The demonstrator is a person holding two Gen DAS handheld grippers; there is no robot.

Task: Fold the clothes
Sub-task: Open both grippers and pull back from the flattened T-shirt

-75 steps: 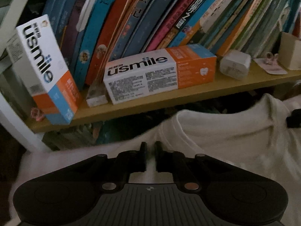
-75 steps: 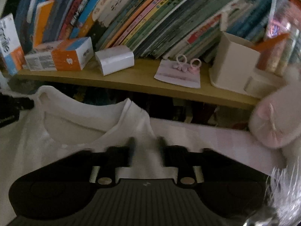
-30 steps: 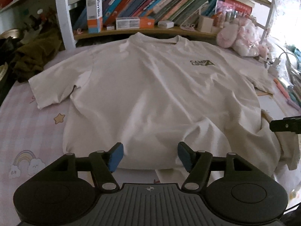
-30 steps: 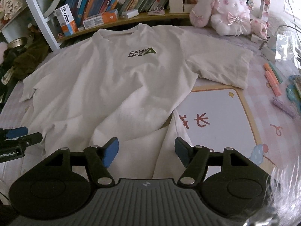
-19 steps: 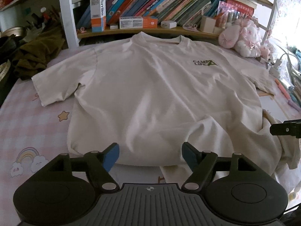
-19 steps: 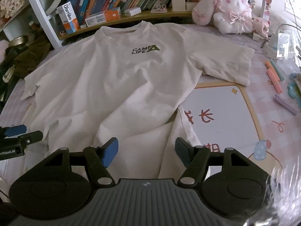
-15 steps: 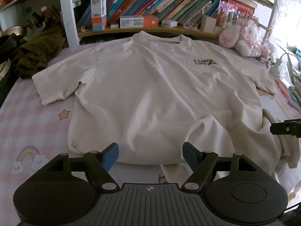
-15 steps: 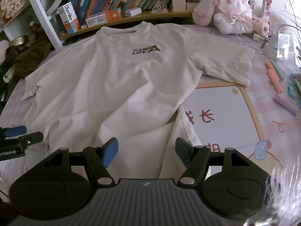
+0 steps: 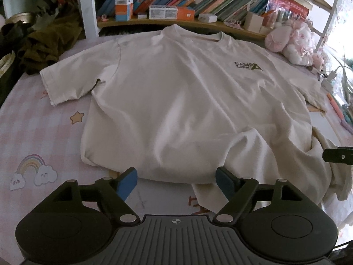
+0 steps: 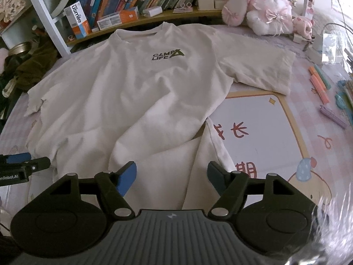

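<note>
Left wrist view: my left gripper (image 9: 176, 182) hangs over the near hem of the T-shirt (image 9: 176, 101), its 2 blue-padded fingers (image 9: 126, 182) spread wide with nothing between them.
Right wrist view: my right gripper (image 10: 172, 176) hangs over the rumpled near corner of the T-shirt (image 10: 123, 92), fingers equally wide apart and empty.
T-shirt position: spread front-up on the pink checked tablecloth (image 9: 37, 132), collar toward the bookshelf (image 9: 176, 23), both short sleeves laid outward.
T-shirt print: dark "CAMP LIFE" logo (image 10: 168, 54) on the chest.
T-shirt near edge: flat on my left; on my right the hem is bunched and folded over itself, lying partly on a white mat with a tan border (image 10: 260, 123).
Other gripper: my left gripper's tip (image 10: 21, 165) shows at the left edge of the right wrist view, beside the hem.
Shelf: leaning books and 2 "usmile" boxes, 1 upright (image 10: 77, 22) and 1 lying flat (image 10: 118, 18).
Surroundings: pink plush toys (image 10: 264, 6) beyond the right sleeve; pastel pens (image 10: 320, 80) on the cloth to the right.
</note>
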